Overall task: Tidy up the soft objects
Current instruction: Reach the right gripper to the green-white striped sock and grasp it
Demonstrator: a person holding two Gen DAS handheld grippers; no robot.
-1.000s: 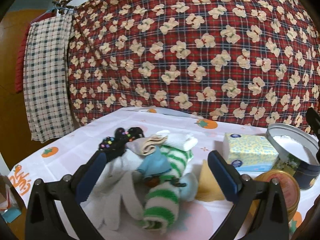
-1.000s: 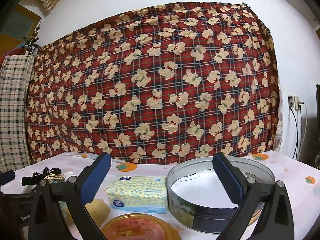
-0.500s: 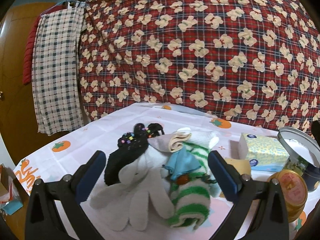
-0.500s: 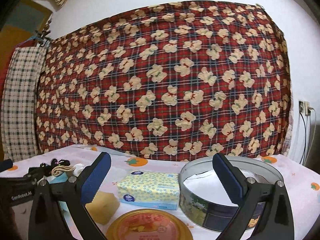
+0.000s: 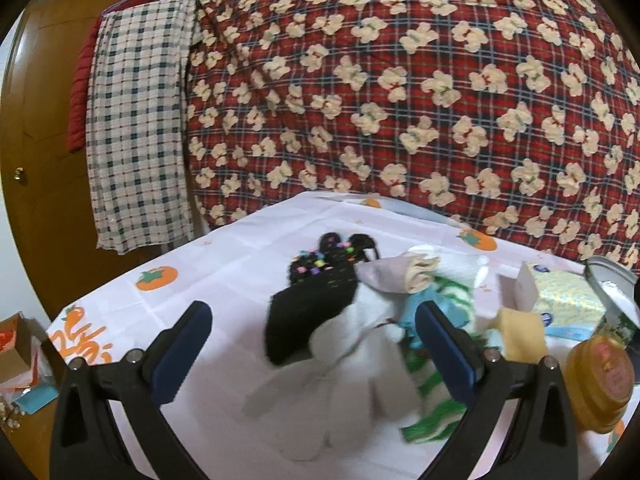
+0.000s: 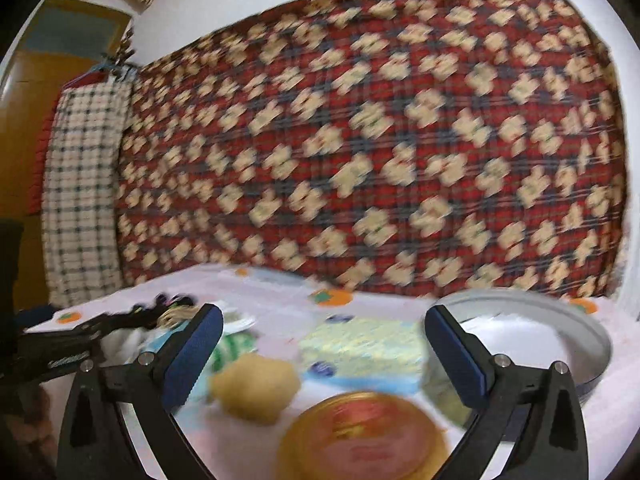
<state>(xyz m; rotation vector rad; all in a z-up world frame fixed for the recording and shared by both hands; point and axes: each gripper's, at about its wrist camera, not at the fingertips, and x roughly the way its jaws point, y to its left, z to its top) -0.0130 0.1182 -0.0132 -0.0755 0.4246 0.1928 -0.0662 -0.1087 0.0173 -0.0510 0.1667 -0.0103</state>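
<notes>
Left hand-held gripper (image 5: 312, 344) hangs released over a pile of soft things; nothing is grasped.

The black glove (image 5: 310, 312) lies straight ahead between the spread jaws, its long axis running away from the gripper and leaning a little left, beaded cuff farthest. A white glove (image 5: 360, 364) touches its right side, and a green-striped sock (image 5: 436, 408) sits partly behind the right finger. The left gripper is much nearer the pile. The right hand-held gripper (image 6: 320, 354), also released and empty, faces a yellow sponge (image 6: 256, 388), a tissue pack (image 6: 360, 348) and a tin (image 6: 568, 336). Left of the black glove the bench (image 5: 224, 276) is bare to its edge, giving room; right of it is crowded.
</notes>
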